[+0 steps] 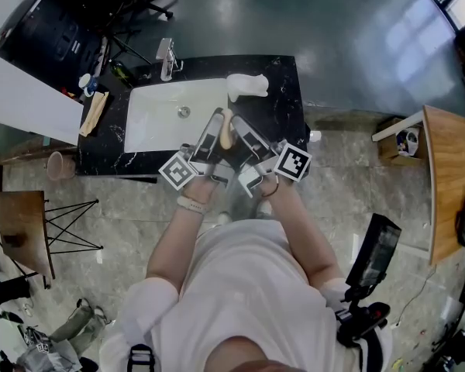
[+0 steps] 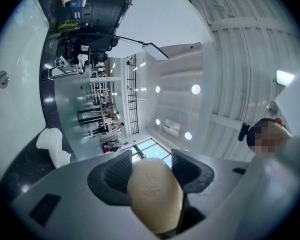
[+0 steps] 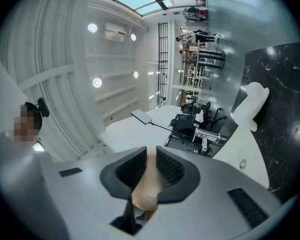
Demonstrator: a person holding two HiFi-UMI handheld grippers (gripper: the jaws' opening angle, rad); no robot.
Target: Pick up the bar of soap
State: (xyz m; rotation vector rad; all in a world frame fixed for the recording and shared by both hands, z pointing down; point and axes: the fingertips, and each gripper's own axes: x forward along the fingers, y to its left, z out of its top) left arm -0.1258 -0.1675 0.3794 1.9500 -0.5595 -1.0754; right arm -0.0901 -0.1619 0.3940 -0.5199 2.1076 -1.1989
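Black marble counter [image 1: 283,107] with white rectangular sink [image 1: 155,118] at upper centre, beige oval bar of soap [image 1: 226,132] above sink's right edge, left gripper [image 2: 151,170] and right gripper [image 3: 149,166] both clenched on it, left gripper view showing its broad face, right gripper view its thin edge

Soap [image 2: 155,199] looks matt and smooth, faintly embossed. Pads [image 2: 119,171] are ribbed, matt black. Upper centre: counter [image 1: 283,107] is glossy veined black stone, sink [image 1: 159,118] glossy white, tap [image 1: 166,59] shiny metal.

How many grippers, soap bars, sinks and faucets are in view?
grey two-jaw grippers: 2 (left gripper, right gripper, both gripping the soap)
cream oval bar of soap: 1
white rectangular sink: 1
chrome faucet: 1
total: 5
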